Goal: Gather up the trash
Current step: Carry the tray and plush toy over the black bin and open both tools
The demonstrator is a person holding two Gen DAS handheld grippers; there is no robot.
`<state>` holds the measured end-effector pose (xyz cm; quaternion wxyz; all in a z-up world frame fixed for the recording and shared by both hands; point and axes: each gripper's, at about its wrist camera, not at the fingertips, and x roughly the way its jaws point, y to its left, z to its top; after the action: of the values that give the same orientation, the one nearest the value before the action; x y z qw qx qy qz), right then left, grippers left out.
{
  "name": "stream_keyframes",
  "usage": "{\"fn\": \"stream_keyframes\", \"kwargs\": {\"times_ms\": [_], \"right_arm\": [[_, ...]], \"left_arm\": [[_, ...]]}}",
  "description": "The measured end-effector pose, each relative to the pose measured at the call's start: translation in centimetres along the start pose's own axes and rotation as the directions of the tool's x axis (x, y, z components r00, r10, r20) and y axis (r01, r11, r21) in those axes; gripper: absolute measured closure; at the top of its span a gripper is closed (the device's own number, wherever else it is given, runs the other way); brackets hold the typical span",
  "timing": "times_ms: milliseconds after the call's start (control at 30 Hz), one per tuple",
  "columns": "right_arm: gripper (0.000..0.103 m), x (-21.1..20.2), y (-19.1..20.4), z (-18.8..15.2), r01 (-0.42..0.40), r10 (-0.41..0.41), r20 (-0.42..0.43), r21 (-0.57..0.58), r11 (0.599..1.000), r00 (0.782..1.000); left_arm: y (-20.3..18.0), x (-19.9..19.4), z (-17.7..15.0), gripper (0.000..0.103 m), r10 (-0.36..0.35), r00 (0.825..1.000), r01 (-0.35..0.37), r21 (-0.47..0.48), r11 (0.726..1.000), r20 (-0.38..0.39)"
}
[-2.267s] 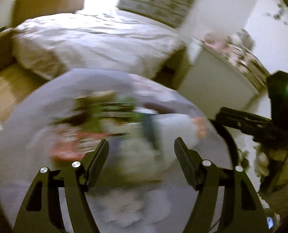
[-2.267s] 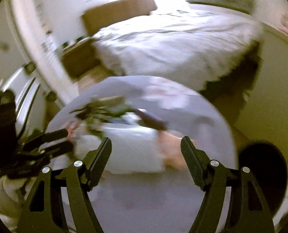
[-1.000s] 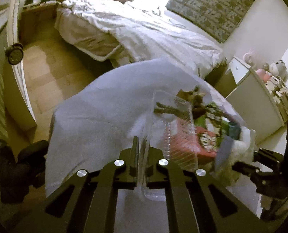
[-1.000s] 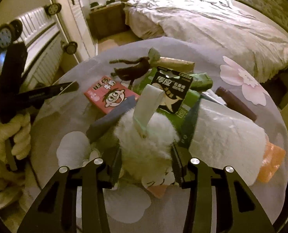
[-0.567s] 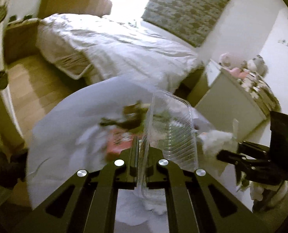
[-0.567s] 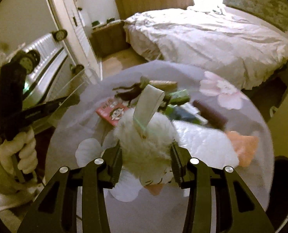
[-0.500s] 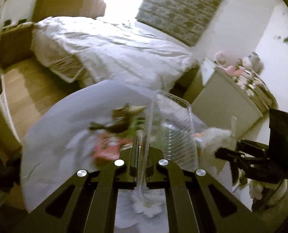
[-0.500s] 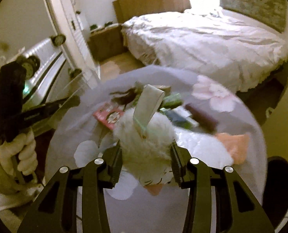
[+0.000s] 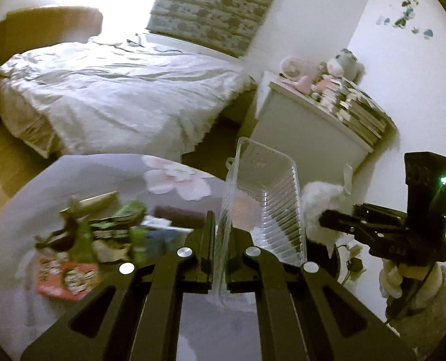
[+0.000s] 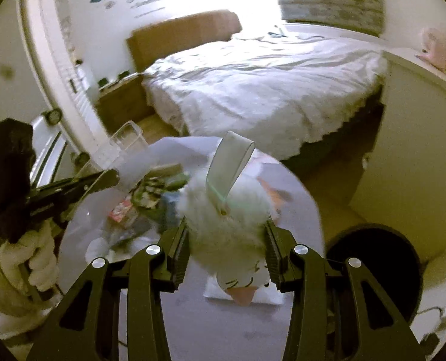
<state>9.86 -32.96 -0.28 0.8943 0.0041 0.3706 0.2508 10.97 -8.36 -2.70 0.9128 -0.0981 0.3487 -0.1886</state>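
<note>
Left gripper is pinched on the rim of a clear plastic tray, light and crushable, above the table. Right gripper squeezes a soft fluffy white item, also raised above the table.

Right claw clamping fluffy white toy

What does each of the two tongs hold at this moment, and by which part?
The left tongs pinch a clear plastic tray by its thin rim. The right tongs squeeze a white fluffy item across its sides.
</note>
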Motion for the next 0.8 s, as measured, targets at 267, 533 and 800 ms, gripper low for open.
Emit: {"fn": "stream_keyframes", "kwargs": {"times_ms": [267, 533, 800], "right_arm": [[0.060, -1.0, -5.6, -1.6, 0.035, -0.037, 0.011, 0.125, 0.991, 0.999], [0.060, -1.1, -12.9, -3.1, 0.095, -0.104, 0.017, 0.290, 0.952, 0.994], [0.060, 0.4, -19.4, -5.3, 0.169, -0.169, -0.037, 0.407, 0.898, 0.985]], "left_arm": [[-2.9, 4.0, 0.2, 0.097, -0.057, 0.996, 0.058, 0.013, 0.998, -0.061], [-7.1, 9.7, 0.3, 0.097, -0.122, 0.981, 0.128, 0.031, 0.991, -0.152], [-11.4, 17.5, 0.1, 0.097, -0.179, 0.945, 0.193, 0.027, 0.981, -0.274]]}}
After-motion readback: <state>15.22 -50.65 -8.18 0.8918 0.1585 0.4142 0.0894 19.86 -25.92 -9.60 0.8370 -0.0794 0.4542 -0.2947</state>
